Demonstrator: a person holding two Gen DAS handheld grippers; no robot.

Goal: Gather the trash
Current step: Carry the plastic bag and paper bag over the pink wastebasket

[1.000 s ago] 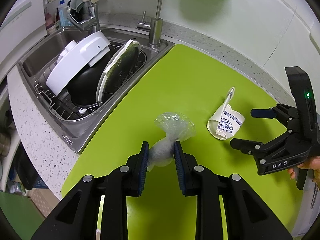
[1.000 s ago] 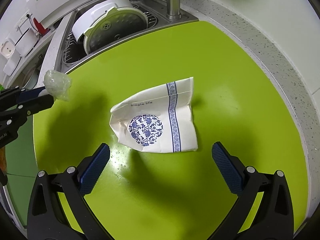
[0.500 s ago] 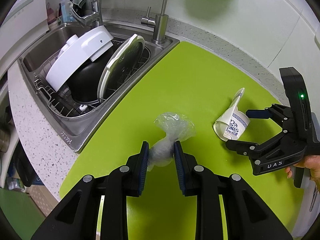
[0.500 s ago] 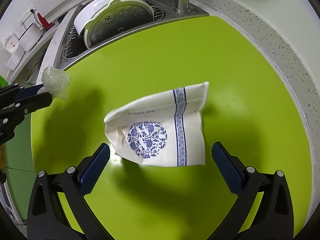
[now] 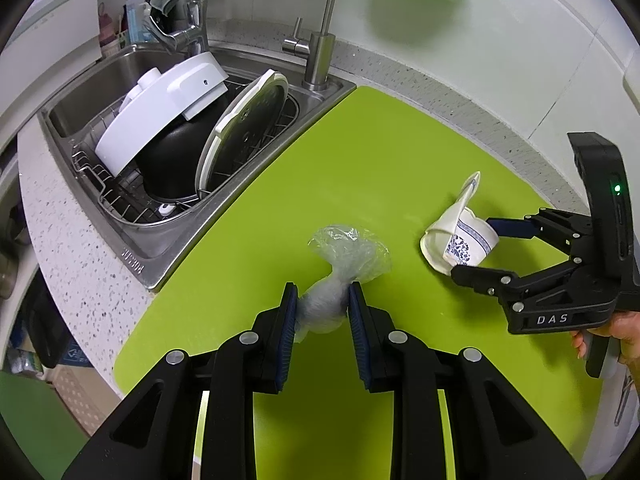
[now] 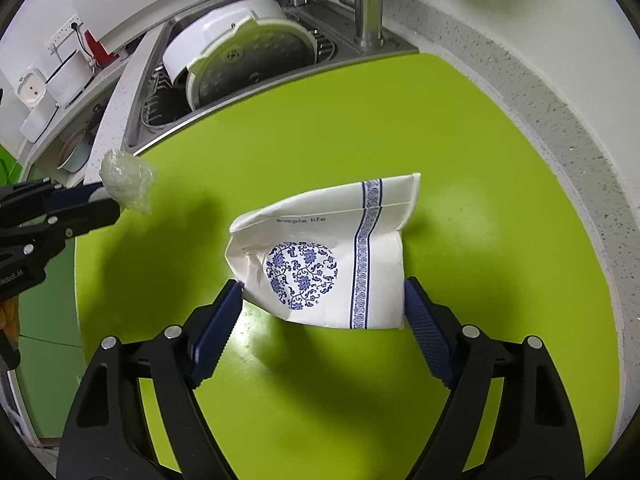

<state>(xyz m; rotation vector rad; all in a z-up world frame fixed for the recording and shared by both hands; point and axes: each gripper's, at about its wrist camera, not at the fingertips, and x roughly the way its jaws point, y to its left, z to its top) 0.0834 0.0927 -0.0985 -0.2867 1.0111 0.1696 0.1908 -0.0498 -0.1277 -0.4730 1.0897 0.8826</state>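
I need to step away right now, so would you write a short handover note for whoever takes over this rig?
Left gripper: shut on the crumpled plastic wrap, held above the green mat.
Right gripper: jaws have just been closing around the flattened paper cup; pads at its edges, grip not yet firm.
Done: wrap picked up.
Left: finish gripping the cup, then bin both pieces; no bin is in view.
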